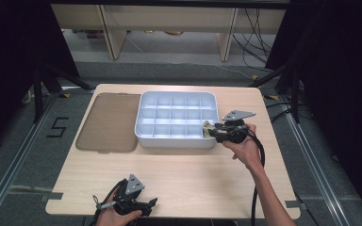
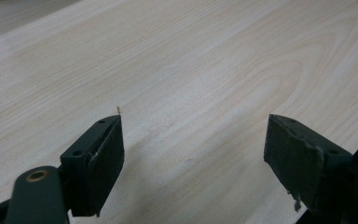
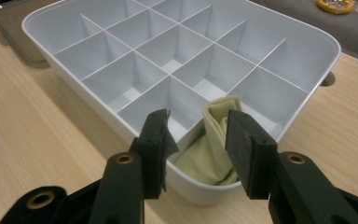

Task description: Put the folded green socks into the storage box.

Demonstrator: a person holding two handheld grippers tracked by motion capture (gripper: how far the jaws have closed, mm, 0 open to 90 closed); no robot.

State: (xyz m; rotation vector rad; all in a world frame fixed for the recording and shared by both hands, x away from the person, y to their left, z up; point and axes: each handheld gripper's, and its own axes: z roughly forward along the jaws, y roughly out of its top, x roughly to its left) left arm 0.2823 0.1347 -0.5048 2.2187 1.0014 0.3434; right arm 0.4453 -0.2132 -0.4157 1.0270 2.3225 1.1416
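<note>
Divided white tray — pale yellow cloth lodged in its near corner compartment, flanked by the released right gripper; left gripper held spread above bare table.

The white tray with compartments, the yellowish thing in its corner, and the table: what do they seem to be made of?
The tray looks like moulded plastic: smooth, slightly glossy walls, rounded corners. The yellowish thing seems to be soft cloth, matte, because it folds and creases. The table shows pale wood grain with a smooth finish; whether it is solid wood or laminate, I cannot tell.
</note>
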